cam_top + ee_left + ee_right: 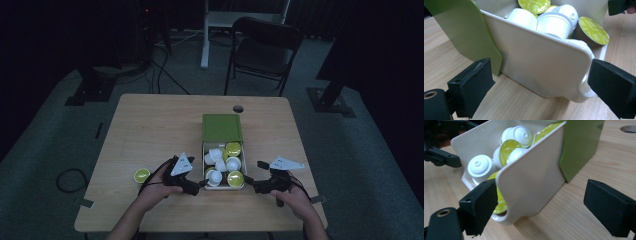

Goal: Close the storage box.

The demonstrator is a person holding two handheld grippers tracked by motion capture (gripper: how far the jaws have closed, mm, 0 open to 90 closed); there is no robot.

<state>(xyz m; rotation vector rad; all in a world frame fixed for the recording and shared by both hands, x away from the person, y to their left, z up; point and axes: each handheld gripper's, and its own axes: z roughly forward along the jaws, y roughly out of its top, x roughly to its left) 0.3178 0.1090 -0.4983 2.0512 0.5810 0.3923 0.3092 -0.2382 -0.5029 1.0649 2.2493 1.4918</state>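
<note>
While both grippers, left (201, 184) and right (248, 178), flank the box (223, 186) with jaws apart, one capsule (142, 175) remains outside.

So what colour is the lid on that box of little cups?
Green. The lid shows best in the high view.

We see a wooden table (150, 125) with a round hole (238, 108). On it stand a white box (244, 165) of capsules and one green-lidded capsule (142, 175), well apart.

Pods (223, 162) in box (243, 165) – L tool (201, 184) left, R tool (248, 181) right.
</note>
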